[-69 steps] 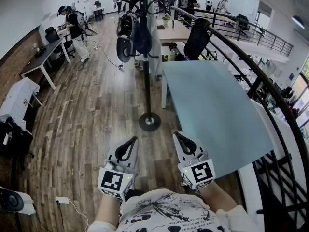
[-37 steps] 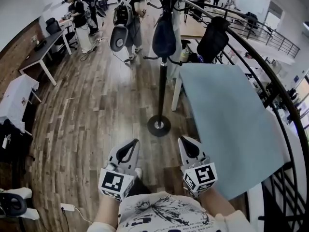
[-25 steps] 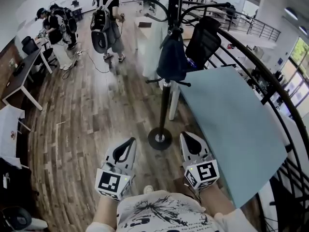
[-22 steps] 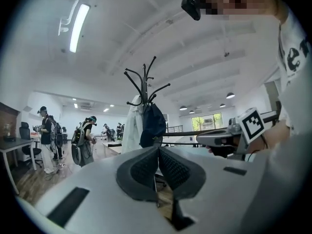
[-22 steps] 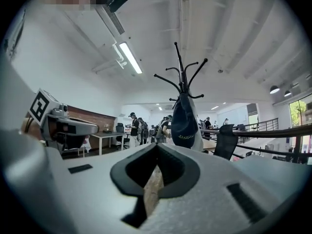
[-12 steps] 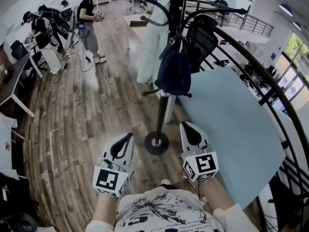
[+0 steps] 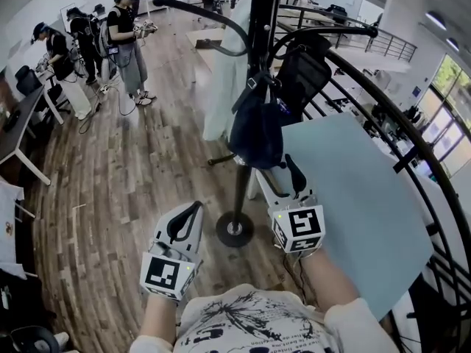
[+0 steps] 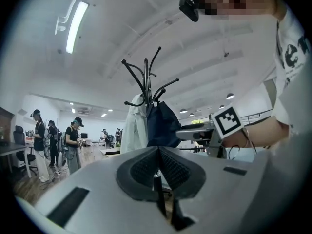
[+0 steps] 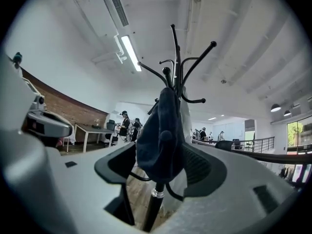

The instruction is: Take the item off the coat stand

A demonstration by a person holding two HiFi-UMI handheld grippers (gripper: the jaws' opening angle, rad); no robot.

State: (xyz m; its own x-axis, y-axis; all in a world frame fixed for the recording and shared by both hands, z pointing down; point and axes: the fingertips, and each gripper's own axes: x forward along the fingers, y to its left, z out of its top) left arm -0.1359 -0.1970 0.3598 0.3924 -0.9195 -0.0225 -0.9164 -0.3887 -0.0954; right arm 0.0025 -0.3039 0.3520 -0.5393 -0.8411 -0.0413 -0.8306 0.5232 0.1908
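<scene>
A black coat stand (image 7: 250,65) rises from a round base (image 7: 234,229) on the wood floor. On it hang a dark navy bag (image 7: 257,127) and, behind that, a white garment (image 7: 224,87). My right gripper (image 7: 280,179) is raised just under the bag's lower edge; its jaws are opening and stand wide. In the right gripper view the bag (image 9: 161,140) shows between the jaws of the right gripper (image 9: 161,157), the pads not pressing on it. My left gripper (image 7: 185,223) stays low to the left of the base, shut and empty, its jaws together in the left gripper (image 8: 158,150) view.
A light blue table (image 7: 353,190) stands right of the stand, with a black railing (image 7: 412,138) curving past it. A black office chair (image 7: 302,68) sits behind the stand. Several people (image 7: 129,35) stand at the far left near desks (image 7: 15,123).
The coat stand and bag have come much closer in the head view. My right gripper has risen forward to the bag and its jaws have spread apart. The left gripper has hardly moved.
</scene>
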